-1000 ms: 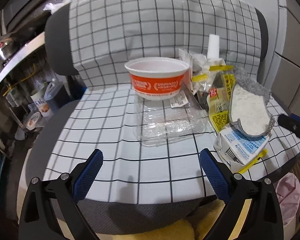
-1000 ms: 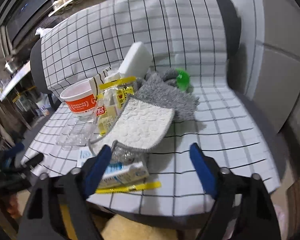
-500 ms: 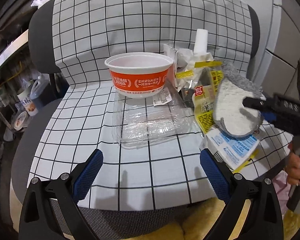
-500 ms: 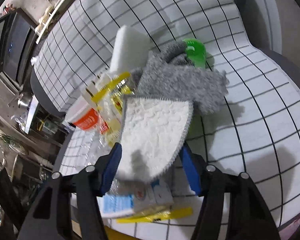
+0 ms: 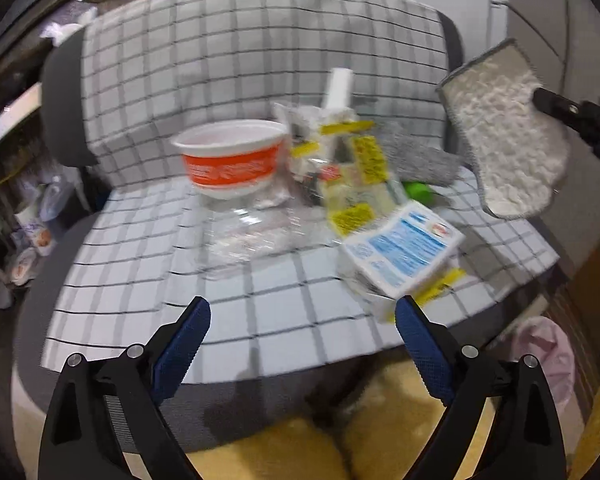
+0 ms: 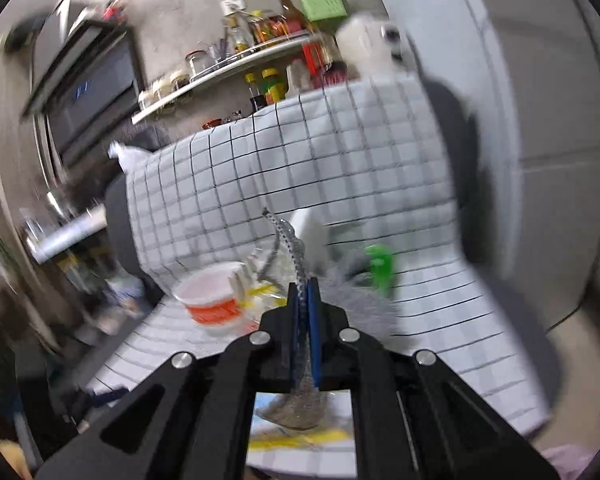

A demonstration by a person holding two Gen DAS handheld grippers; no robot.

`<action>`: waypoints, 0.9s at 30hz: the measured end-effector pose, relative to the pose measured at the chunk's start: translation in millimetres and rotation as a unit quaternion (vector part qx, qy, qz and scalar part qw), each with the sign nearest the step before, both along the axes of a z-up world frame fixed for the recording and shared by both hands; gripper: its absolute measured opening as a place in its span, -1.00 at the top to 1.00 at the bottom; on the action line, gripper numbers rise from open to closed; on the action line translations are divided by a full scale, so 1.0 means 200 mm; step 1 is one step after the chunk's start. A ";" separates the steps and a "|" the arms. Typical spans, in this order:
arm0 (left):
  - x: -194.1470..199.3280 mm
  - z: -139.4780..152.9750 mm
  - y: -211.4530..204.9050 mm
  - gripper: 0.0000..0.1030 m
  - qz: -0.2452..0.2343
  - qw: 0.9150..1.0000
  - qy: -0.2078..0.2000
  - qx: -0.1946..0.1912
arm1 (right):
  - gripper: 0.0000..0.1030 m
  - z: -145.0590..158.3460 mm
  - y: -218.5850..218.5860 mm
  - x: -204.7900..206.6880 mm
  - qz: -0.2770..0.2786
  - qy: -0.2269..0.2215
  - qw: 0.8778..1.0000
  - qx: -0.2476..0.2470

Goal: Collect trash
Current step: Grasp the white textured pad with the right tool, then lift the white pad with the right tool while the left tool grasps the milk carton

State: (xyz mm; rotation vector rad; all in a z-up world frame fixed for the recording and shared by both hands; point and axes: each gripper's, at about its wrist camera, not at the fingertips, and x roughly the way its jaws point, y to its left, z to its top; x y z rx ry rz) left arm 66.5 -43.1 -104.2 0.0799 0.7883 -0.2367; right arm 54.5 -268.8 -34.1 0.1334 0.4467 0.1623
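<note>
One piece in hand: cloth [image 5: 508, 140], white face and grey edging, pinched by its edge and hanging in the air at the right, well clear of the seat. Clamped thin between the pads of the right gripper [image 6: 306, 300], jaws nearly touching, only the fabric between them.

Below and to the left of it, on the chair [image 5: 140, 280]: carton [image 5: 400, 252] near the front edge, wrappers [image 5: 360, 168] behind it, tray [image 5: 252, 232] and bowl [image 5: 232, 160] further left. All resting on the checked cover, none of it gripped.

Left gripper [image 5: 302, 308] wide open and empty, hovering off the front edge of the seat, roughly between tray and carton, touching nothing.

Bin [image 5: 544, 356] with a pink liner low at the right, beside the chair.

Step, at a guess: first pickup done, carry under way. Unclear whether the cloth counts as trash or is only being cleared off the pile.

Next, probably: swing the cloth over the bin mouth or set it aside, then part the pads. For the left: reach in for the carton, the nearest piece, and close across its narrow side. Blur over much of both views, so finer detail not readable.
</note>
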 end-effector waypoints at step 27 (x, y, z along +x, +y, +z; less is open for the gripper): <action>0.22 -0.18 -0.27 -0.71 -0.085 0.996 0.025 -0.008 | 0.90 -0.31 -0.31 -0.17 -0.033 0.077 0.995 0.047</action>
